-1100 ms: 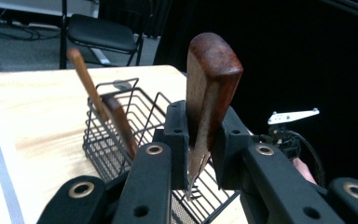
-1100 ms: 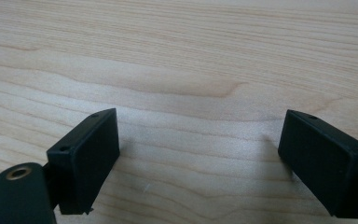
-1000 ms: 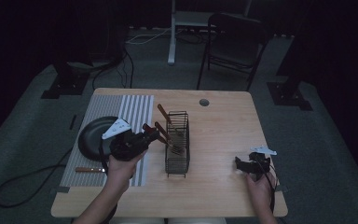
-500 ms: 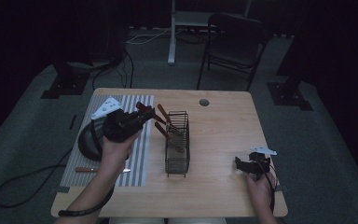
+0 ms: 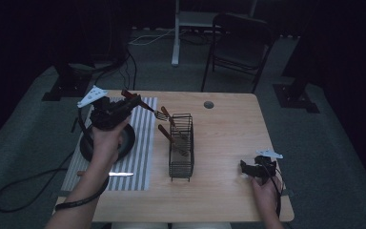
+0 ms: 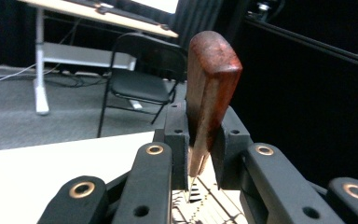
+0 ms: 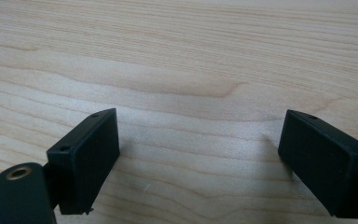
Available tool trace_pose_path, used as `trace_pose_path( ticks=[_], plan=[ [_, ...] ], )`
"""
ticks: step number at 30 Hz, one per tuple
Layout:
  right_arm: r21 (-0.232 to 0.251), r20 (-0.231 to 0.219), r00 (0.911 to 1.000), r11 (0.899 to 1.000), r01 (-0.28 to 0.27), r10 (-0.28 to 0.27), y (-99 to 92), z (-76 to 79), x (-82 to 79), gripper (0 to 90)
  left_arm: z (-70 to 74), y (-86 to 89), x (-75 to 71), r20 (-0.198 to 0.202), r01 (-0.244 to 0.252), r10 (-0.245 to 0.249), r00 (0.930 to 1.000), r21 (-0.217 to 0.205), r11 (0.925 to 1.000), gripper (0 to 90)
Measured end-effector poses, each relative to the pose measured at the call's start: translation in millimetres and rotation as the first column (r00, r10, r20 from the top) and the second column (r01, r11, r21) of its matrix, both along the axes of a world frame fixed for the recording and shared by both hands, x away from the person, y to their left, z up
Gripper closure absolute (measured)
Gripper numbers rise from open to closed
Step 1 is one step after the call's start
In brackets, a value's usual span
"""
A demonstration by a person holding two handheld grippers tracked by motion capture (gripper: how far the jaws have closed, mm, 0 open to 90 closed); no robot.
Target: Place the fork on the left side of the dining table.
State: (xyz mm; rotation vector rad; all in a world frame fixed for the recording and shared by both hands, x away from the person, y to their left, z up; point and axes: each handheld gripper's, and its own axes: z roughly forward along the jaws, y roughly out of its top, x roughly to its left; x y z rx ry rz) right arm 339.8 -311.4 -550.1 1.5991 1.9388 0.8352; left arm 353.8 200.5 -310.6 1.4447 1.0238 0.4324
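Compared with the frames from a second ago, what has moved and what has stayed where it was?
The left gripper, shut on a wooden-handled fork, rose from beside the wire basket and swung back and left, so the fork now hangs over the striped mat. The right gripper stayed open, low over the table; basket, pan and knife stayed put.

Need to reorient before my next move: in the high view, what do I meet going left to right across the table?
Black pan → wire basket → table's round hole → right gripper. The striped mat and left gripper overlap the pan, so they are left out.
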Motion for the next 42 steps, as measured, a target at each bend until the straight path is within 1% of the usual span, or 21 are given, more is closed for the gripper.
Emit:
trace_pose_path(
  ticks=[2,4,9,11,12,14,19,21,22,24,26,28,29,31,33,34,36,37,38,40,42],
  plan=[
    [0.000,0.000,1.0000,1.000,0.000,0.000,0.0,0.0,0.0,12.0,-3.7,6.0,5.6,-0.010,-0.020,0.020,0.9998,-0.011,0.9997,78.3],
    [0.000,0.000,1.0000,1.000,0.000,0.000,0.0,0.0,0.0,12.1,-7.7,11.2,11.7,-0.022,-0.028,0.028,0.9994,-0.014,0.9995,78.3],
    [0.000,0.001,1.0000,1.000,0.000,0.000,0.1,-0.1,0.0,12.1,-18.8,20.7,25.3,-0.044,-0.064,0.064,0.9970,0.000,0.9980,78.4],
    [0.001,0.001,1.0000,1.000,0.000,0.000,0.1,-0.1,0.0,12.1,-24.4,25.9,31.3,-0.054,-0.078,0.077,0.9956,-0.011,0.9969,78.3],
    [0.001,0.001,1.0000,1.000,0.000,0.000,0.0,-0.1,0.0,12.1,-27.2,28.6,34.4,-0.059,-0.077,0.076,0.9954,-0.016,0.9969,78.3],
    [0.000,0.001,1.0000,1.000,0.000,0.000,0.0,-0.1,0.0,12.0,-33.0,34.0,39.6,-0.068,-0.088,0.086,0.9940,-0.023,0.9959,78.4],
    [0.001,-0.001,1.0000,1.000,0.000,0.000,0.1,-0.1,0.0,12.1,-44.4,44.6,50.5,-0.080,-0.125,0.124,0.9890,-0.007,0.9921,78.4],
    [0.001,0.000,1.0000,1.000,0.001,-0.001,0.1,-0.1,0.0,12.1,-48.5,48.5,54.7,-0.085,-0.133,0.131,0.9877,-0.013,0.9911,78.4],
    [0.000,0.000,1.0000,1.000,0.001,-0.001,0.1,-0.1,0.0,12.1,-50.2,49.8,56.5,-0.089,-0.145,0.144,0.9856,-0.007,0.9894,78.5],
    [0.000,0.000,1.0000,1.000,0.001,-0.001,0.1,-0.1,0.0,12.1,-54.0,52.8,60.5,-0.095,-0.153,0.152,0.9839,-0.010,0.9882,78.5],
    [0.000,0.000,1.0000,1.000,0.001,-0.001,0.1,-0.1,-0.1,12.1,-57.1,55.5,64.6,-0.101,-0.172,0.171,0.9801,-0.003,0.9851,78.5],
    [0.000,0.000,1.0000,1.000,0.001,-0.001,0.1,-0.1,-0.1,12.1,-60.3,58.3,68.4,-0.101,-0.194,0.193,0.9760,-0.007,0.9809,78.5],
    [0.000,0.000,1.0000,1.000,0.001,-0.001,0.1,-0.1,-0.1,12.0,-62.0,59.9,70.8,-0.099,-0.195,0.193,0.9762,-0.010,0.9808,78.5],
    [0.000,0.000,1.0000,1.000,0.001,-0.001,0.1,-0.1,-0.1,12.1,-64.9,62.4,75.2,-0.104,-0.213,0.210,0.9721,-0.014,0.9770,78.5],
    [0.000,0.000,1.0000,1.000,0.001,-0.001,0.1,-0.1,-0.1,12.1,-66.5,63.5,77.8,-0.109,-0.215,0.212,0.9712,-0.018,0.9764,78.6],
    [0.000,0.000,1.0000,1.000,0.001,-0.001,0.1,-0.1,0.0,12.1,-70.0,65.4,82.7,-0.119,-0.233,0.230,0.9658,-0.010,0.9724,78.6],
    [0.000,0.000,1.0000,1.000,0.001,-0.001,0.1,-0.1,-0.1,12.1,-74.3,67.4,87.3,-0.131,-0.242,0.239,0.9622,-0.007,0.9703,78.5],
    [0.000,0.000,1.0000,1.000,0.001,-0.001,0.1,-0.1,-0.1,12.1,-77.7,68.8,90.4,-0.144,-0.255,0.252,0.9570,-0.006,0.9669,78.5],
    [0.000,0.000,1.0000,1.000,0.001,-0.001,0.1,-0.1,0.0,12.1,-79.9,69.9,92.4,-0.152,-0.259,0.256,0.9547,-0.006,0.9658,78.5],
    [0.000,0.000,1.0000,1.000,0.001,-0.001,0.1,-0.1,0.0,12.1,-85.4,72.1,97.7,-0.165,-0.277,0.275,0.9473,0.013,0.9609,78.5],
    [0.000,0.000,1.0000,1.000,0.001,-0.001,0.1,-0.1,0.0,12.1,-91.8,75.6,103.4,-0.184,-0.286,0.283,0.9413,0.011,0.9581,78.6]
  ],
)
